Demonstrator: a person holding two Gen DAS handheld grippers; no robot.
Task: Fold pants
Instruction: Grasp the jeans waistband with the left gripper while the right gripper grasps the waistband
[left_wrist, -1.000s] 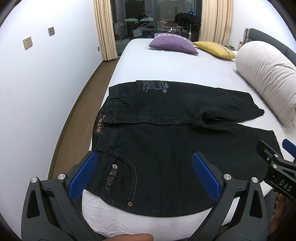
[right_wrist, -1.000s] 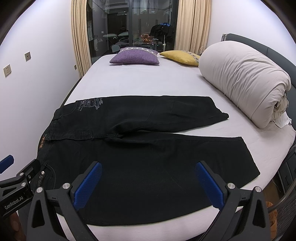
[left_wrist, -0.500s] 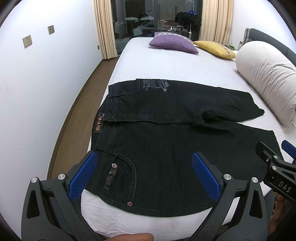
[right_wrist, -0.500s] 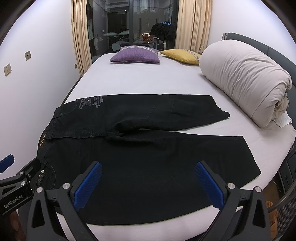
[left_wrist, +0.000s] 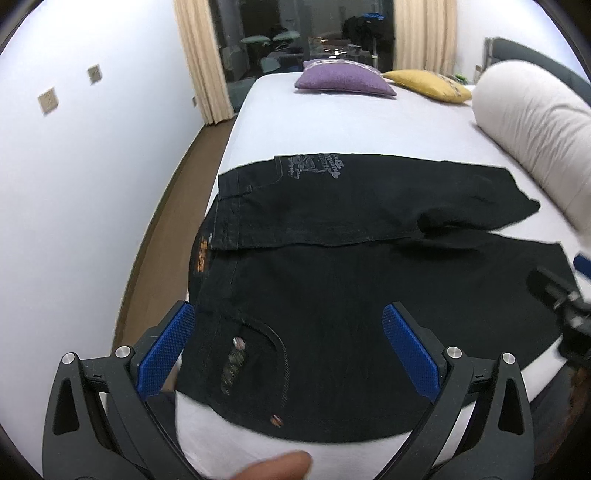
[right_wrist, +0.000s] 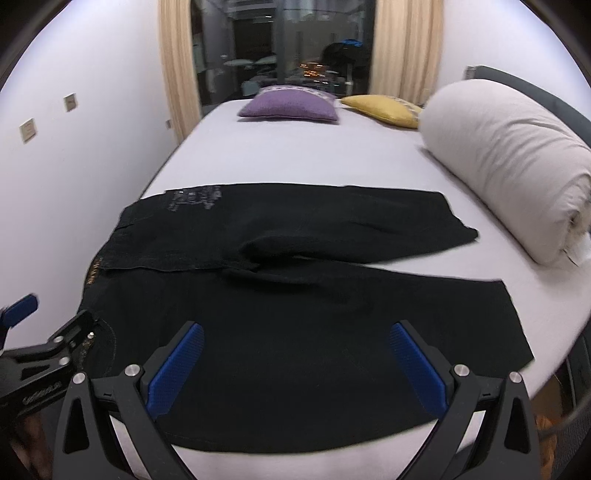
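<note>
Lying flat on the bed (right_wrist: 295, 162), the pants (right_wrist: 295, 325) are untouched; left claw (left_wrist: 288, 350) and right claw (right_wrist: 295, 362) hover above them, both spread apart

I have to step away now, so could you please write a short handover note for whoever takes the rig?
Left gripper: open, holding nothing, above the waist end of the pants.
Right gripper: open, empty, above the near leg.
The black pants lie flat on the bed, waistband towards the wall side, both legs spread out towards the rolled duvet. The purple cushion and yellow cushion sit far back, out of the way.
Done: pants laid out. No fold made yet.
Left: the whole fold, probably starting by bringing one leg over the other.
</note>
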